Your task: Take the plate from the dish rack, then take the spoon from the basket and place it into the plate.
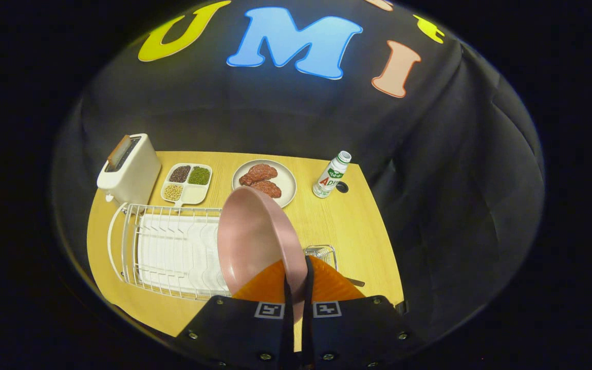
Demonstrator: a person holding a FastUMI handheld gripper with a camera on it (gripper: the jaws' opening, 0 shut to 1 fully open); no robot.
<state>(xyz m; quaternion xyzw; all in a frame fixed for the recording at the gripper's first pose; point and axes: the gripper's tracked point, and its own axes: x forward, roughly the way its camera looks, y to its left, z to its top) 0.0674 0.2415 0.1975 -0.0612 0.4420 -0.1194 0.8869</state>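
Observation:
My gripper is shut on the rim of a pink plate, one finger on each face of its lower edge. The plate hangs on edge in the air above the right end of the white wire dish rack. Just beyond my right finger sits a small wire basket, mostly hidden by the finger and the plate. A dark spoon handle pokes out to the right of that finger, low over the wooden table.
At the back of the table stand a white toaster, a divided tray of beans, a plate with meat and a small bottle. A dark round hole lies beside the bottle. Bare wood spreads right of the basket.

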